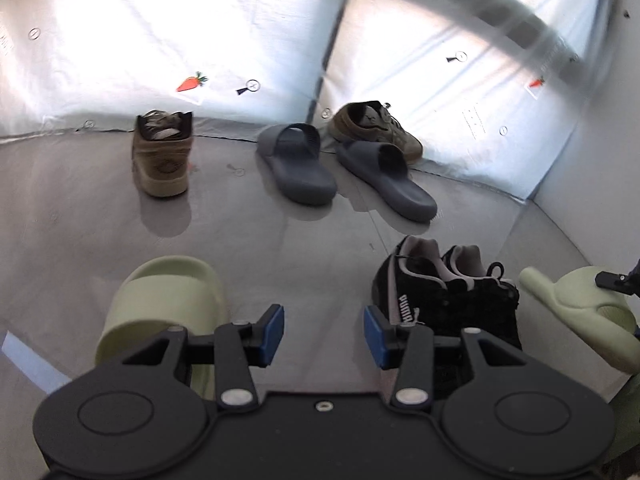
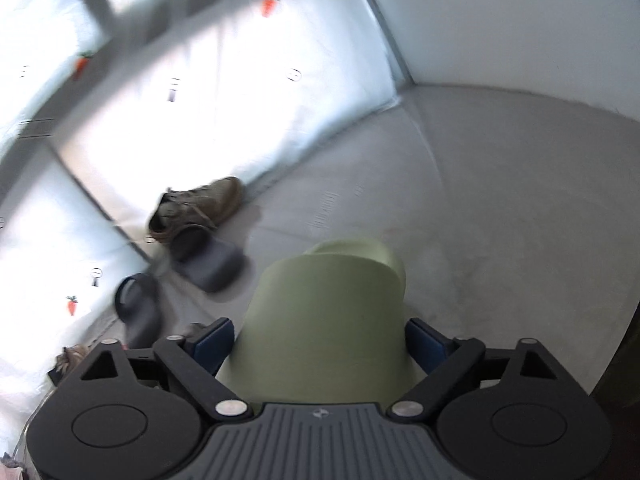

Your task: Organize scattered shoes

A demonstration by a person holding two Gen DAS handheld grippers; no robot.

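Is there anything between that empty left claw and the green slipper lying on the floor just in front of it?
Nothing visible. The left gripper is open and empty, and the green slide lies just beside its left finger on bare floor. The black sneakers sit off to the other side, clear of that path.

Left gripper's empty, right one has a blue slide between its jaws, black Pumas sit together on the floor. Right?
Not quite. The slide between the jaws of the right gripper is a pale green slide, not blue, as the right wrist view shows. The two blue slides lie on the floor by the wall. The left gripper is empty, and the black Pumas sit together.
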